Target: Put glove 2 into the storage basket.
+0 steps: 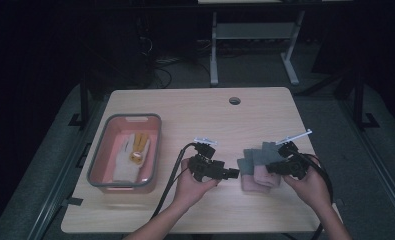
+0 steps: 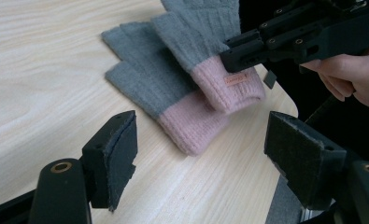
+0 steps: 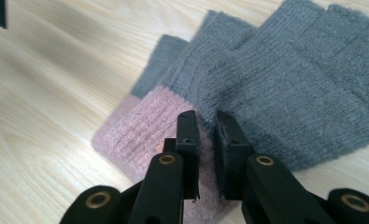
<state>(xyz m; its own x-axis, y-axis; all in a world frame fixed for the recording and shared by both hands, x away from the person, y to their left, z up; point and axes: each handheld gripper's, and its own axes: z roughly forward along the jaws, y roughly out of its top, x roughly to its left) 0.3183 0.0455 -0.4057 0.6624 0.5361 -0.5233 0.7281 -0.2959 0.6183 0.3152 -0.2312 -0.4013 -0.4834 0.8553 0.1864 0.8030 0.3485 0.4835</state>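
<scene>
Right claw (image 3: pixel 205 123) pinches the upper grey-and-pink knit glove (image 3: pixel 285 84) (left claw (image 2: pixel 201 140) gapes).

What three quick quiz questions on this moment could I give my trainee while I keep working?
1. True or false: the left gripper is shut on the grey-and-pink gloves.
2. What lies in the pink bin? A) a white-and-yellow glove B) a mug C) nothing
3. Fill in: the right gripper pinches the upper glove near its ____ cuff.

Key: 1 false, its jaws stand wide apart, short of the gloves; 2 A; 3 pink.
</scene>
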